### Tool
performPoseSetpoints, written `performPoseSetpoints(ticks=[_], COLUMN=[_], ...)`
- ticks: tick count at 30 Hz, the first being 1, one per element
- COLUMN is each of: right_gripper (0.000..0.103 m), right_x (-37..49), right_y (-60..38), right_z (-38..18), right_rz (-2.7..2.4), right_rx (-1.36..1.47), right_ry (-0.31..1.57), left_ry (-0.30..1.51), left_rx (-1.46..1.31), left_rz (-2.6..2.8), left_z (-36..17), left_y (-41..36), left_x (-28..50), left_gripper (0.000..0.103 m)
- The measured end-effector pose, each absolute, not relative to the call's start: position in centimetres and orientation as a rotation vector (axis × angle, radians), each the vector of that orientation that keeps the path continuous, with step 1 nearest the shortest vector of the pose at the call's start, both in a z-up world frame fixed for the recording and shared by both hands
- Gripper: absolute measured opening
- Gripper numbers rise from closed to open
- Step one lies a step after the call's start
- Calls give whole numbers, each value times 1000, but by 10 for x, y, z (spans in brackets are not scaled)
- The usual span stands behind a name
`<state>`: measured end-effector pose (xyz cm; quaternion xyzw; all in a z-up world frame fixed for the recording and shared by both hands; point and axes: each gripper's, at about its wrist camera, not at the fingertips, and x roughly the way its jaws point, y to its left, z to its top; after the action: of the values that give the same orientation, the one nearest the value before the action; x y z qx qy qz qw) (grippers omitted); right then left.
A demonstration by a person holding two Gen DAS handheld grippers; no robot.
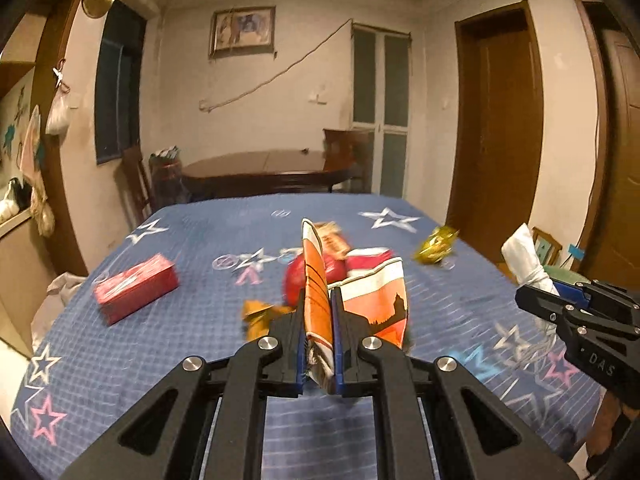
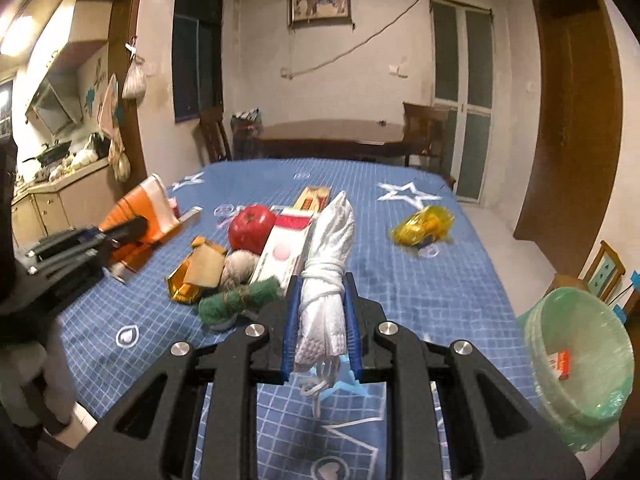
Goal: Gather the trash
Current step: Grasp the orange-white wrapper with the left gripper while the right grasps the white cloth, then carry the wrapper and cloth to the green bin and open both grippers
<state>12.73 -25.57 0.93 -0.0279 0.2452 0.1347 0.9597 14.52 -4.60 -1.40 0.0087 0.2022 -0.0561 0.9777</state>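
Observation:
My left gripper (image 1: 318,292) is shut on a crumpled orange and white snack bag (image 1: 376,300), held up over the blue star-patterned tablecloth (image 1: 180,360). My right gripper (image 2: 322,280) is shut on a knotted white plastic bundle (image 2: 334,232), also lifted above the table. In the right wrist view the left gripper (image 2: 120,230) shows at the left with the orange bag (image 2: 140,208). A yellow wrapper (image 2: 424,226) lies at the far right of the table. A gold wrapper (image 2: 196,276) lies near the middle.
A bin with a green liner (image 2: 536,320) stands off the table's right edge, a small packet inside. On the cloth lie a red apple (image 2: 252,226), a white and red box (image 2: 288,248), fuzzy green and grey items (image 2: 240,300) and a red box (image 1: 136,292).

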Motion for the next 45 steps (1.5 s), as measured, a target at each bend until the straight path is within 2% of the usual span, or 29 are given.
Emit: performPoseSetpoints(ticks=[10, 33, 45], right_gripper=[19, 19, 19], right_x=[122, 126, 133], right_y=[-278, -300, -392], right_z=[30, 32, 50], right_rz=[215, 196, 46], right_rx=[-39, -27, -2], right_ry=[425, 418, 471], left_ry=[345, 346, 378], left_rx=[52, 50, 49], left_rz=[-135, -175, -383], left_z=[-3, 2, 22], left_y=[-113, -134, -219], left_x=[149, 159, 198], left_gripper=[11, 11, 11])
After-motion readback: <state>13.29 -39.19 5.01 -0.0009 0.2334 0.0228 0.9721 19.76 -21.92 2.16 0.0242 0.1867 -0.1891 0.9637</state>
